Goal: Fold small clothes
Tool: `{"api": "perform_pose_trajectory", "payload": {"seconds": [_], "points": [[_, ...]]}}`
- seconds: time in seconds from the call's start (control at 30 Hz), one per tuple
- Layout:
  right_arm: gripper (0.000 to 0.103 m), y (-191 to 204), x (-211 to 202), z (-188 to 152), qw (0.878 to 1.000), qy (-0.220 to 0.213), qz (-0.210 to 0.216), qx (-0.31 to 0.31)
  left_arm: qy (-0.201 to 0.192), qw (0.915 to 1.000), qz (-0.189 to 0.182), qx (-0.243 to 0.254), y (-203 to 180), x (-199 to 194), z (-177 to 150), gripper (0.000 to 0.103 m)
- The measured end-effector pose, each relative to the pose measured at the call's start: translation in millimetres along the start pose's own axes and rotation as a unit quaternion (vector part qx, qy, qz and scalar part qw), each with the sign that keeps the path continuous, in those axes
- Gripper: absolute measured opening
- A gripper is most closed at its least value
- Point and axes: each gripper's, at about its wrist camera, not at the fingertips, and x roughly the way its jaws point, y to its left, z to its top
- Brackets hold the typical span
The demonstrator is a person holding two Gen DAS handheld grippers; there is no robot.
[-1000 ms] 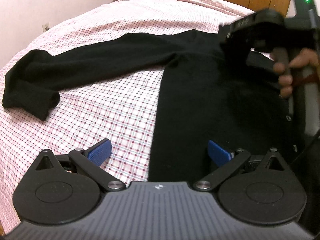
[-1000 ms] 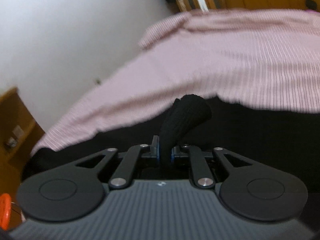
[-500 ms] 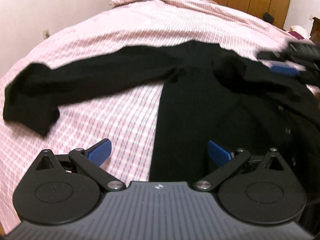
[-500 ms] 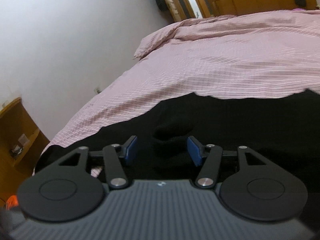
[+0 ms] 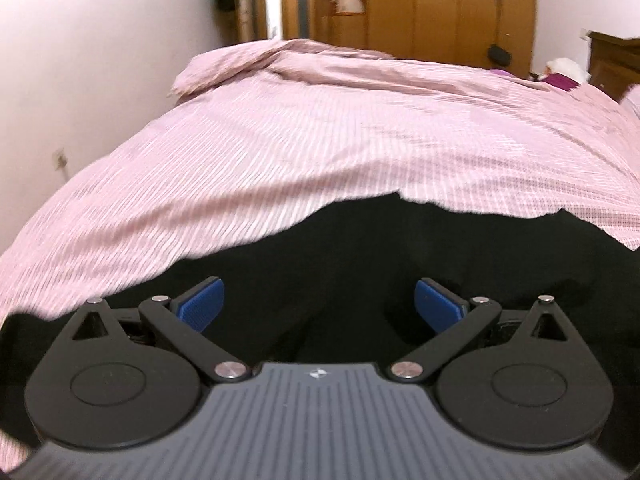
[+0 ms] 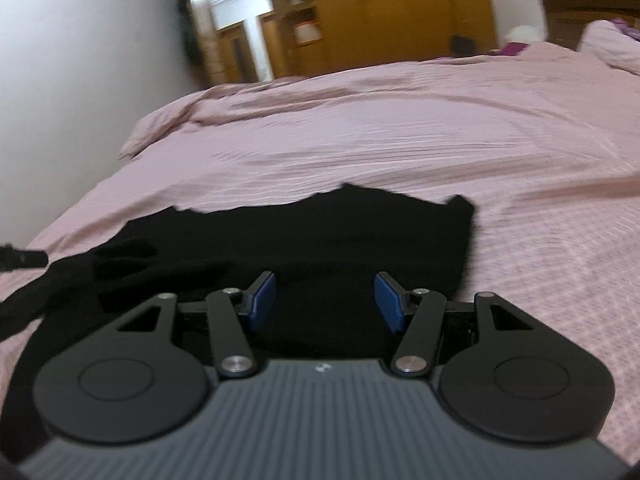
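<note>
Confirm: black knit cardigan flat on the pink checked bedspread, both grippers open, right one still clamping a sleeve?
No sleeve is clamped. Right wrist view shows the right gripper open and empty above the black knit cardigan. Cardigan lies on the pink checked bedspread; left gripper open too.

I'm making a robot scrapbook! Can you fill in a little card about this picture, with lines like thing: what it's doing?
clothing: black sweater, lying on the bed
bed cover: pink checked sheet, a bit rumpled
left claw: open, empty, over the sweater
right claw: open, has just let go, nothing between its pads
background: wooden wardrobe behind the bed
</note>
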Motion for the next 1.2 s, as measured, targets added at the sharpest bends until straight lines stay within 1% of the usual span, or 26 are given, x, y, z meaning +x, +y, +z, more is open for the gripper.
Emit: {"api": "perform_pose_trajectory", "payload": {"seconds": [0.07,0.13,0.17,0.2,0.23,0.3,0.4,0.47,0.53,0.6,0.63,0.67,0.73,0.77,0.8,0.83,0.9,0.97,1.03,1.07,1.13,1.2], "points": [[0.057,-7,1,-6,1.0,-0.005,-0.011,0.006,0.0,0.9999,-0.006,0.009,-6,18,13,0.094],[0.057,-14,3,-14,1.0,-0.005,-0.018,0.009,0.007,0.9998,-0.013,0.016,-11,35,21,0.081],[0.057,-16,5,-19,1.0,-0.002,-0.02,0.008,0.011,0.9995,-0.021,0.019,-13,45,24,0.078],[0.056,-17,10,-22,1.0,0.002,-0.023,0.007,0.016,0.9993,-0.028,0.02,-15,54,26,0.073],[0.056,-16,13,-25,1.0,0.005,-0.023,0.007,0.023,0.9991,-0.032,0.017,-17,65,28,0.07],[0.056,-16,17,-31,1.0,0.005,-0.022,0.003,0.042,0.9978,-0.051,0.006,-18,84,31,0.07],[0.056,-20,15,-37,1.0,-0.001,-0.017,0.011,0.072,0.9928,-0.092,-0.029,-15,111,31,0.07],[0.056,-22,15,-39,1.0,-0.002,-0.012,0.017,0.088,0.9897,-0.105,-0.042,-19,128,29,0.07],[0.056,-24,16,-39,1.0,-0.002,-0.007,0.023,0.093,0.9891,-0.107,-0.039,-24,136,25,0.07],[0.056,-25,16,-39,1.0,-0.003,-0.004,0.027,0.085,0.9901,-0.107,-0.03,-30,138,20,0.07],[0.056,-26,16,-39,1.0,-0.003,-0.003,0.028,0.079,0.9902,-0.113,-0.025,-33,137,18,0.069],[0.056,-26,16,-40,1.0,-0.004,-0.003,0.028,0.076,0.9893,-0.124,-0.019,-35,135,15,0.066],[0.056,-26,16,-40,1.0,-0.004,-0.002,0.029,0.072,0.9867,-0.145,-0.012,-39,132,11,0.042],[0.056,-26,16,-41,1.0,-0.005,-0.001,0.03,0.067,0.9861,-0.152,-0.011,-41,130,10,0.036],[0.056,-26,17,-41,0.999,-0.005,0.0,0.032,0.061,0.9861,-0.154,-0.014,-41,127,9,0.026],[0.056,-26,16,-41,0.999,-0.006,0.0,0.032,0.054,0.9873,-0.148,-0.02,-40,124,9,0.021],[0.056,-26,16,-41,0.999,-0.006,0.001,0.033,0.035,0.9889,-0.14,-0.034,-35,112,11,0.018],[0.056,-27,16,-41,0.999,-0.006,0.001,0.033,0.001,0.991,-0.127,-0.044,-27,94,12,0.018],[0.056,-26,16,-41,0.999,-0.006,0.002,0.034,-0.037,0.9932,-0.094,-0.057,-16,72,12,0.018],[0.056,-26,16,-41,0.999,-0.006,0.002,0.035,-0.051,0.9935,-0.076,-0.068,-9,62,10,0.018],[0.056,-27,16,-41,0.999,-0.006,0.003,0.036,-0.064,0.9943,-0.035,-0.078,3,50,6,0.018],[0.056,-26,16,-41,0.999,-0.006,0.003,0.034,-0.061,0.9955,0.004,-0.072,10,47,0,0.018]]}}
